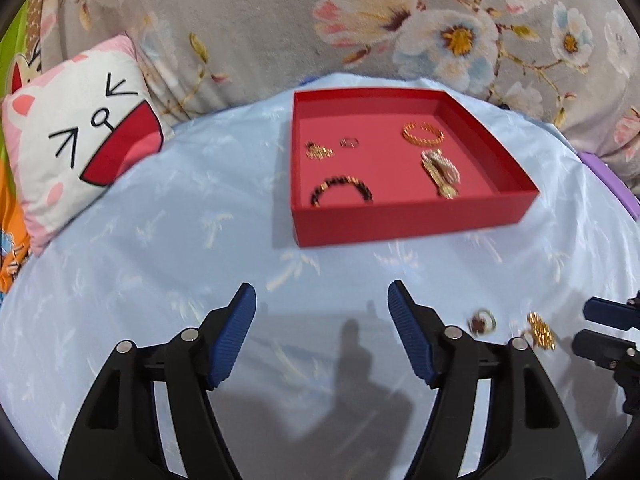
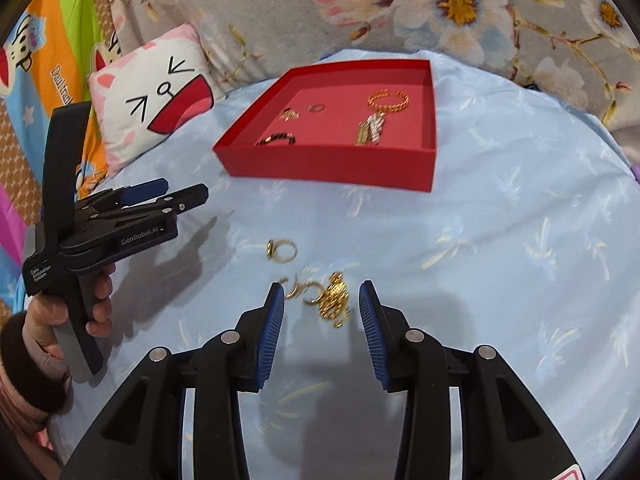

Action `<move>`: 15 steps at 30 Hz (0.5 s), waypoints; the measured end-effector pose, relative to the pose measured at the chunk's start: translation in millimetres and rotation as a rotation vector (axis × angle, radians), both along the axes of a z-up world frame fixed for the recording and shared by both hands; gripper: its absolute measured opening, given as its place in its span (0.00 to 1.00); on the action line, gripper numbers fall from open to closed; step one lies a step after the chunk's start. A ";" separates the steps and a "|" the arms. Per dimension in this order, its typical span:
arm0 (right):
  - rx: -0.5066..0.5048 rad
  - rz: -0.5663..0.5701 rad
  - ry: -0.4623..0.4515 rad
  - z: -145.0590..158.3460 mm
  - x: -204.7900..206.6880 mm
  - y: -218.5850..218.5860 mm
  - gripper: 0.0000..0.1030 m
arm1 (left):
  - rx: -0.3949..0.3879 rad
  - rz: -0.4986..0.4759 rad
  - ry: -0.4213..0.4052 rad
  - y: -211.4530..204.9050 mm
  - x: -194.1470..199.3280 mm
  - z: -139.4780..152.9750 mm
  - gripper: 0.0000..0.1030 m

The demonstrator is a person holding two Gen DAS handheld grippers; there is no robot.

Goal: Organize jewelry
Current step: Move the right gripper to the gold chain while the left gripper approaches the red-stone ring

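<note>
Right wrist view: right gripper (image 2: 322, 302) agape astride gold earrings (image 2: 333, 296); left gripper (image 1: 322, 308) wide, empty

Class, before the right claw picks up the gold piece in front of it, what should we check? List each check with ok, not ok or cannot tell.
1. Right claw open: ok.
2. Gold chain piece between its fingers: ok.
3. Small hoops touching the chain, may lift too: not ok.
4. Gold ring apart from the claw: ok.
5. Red tray has free floor: ok.
6. Left claw open, empty, off to the side: ok.
</note>
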State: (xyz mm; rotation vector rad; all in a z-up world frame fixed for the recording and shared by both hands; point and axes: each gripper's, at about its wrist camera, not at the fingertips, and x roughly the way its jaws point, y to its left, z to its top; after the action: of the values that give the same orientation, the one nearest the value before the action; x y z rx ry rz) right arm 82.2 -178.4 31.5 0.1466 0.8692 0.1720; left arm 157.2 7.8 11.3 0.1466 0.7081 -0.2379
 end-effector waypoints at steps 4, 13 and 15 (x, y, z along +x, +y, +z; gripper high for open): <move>-0.039 0.002 0.006 -10.8 2.9 8.4 0.37 | -0.010 -0.014 0.027 0.2 -8.0 -10.4 0.64; -0.052 -0.002 0.043 -26.6 13.0 8.7 0.33 | -0.041 -0.048 0.070 -2.6 -10.4 -15.7 0.64; -0.074 -0.005 0.041 -27.0 13.7 10.6 0.26 | -0.042 -0.055 0.071 -3.2 -10.8 -16.0 0.64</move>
State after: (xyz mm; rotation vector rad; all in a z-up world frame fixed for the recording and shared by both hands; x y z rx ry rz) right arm 95.9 -167.8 4.5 0.0832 0.9143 0.1325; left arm 146.4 4.5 -4.7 0.1185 0.7701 -0.3113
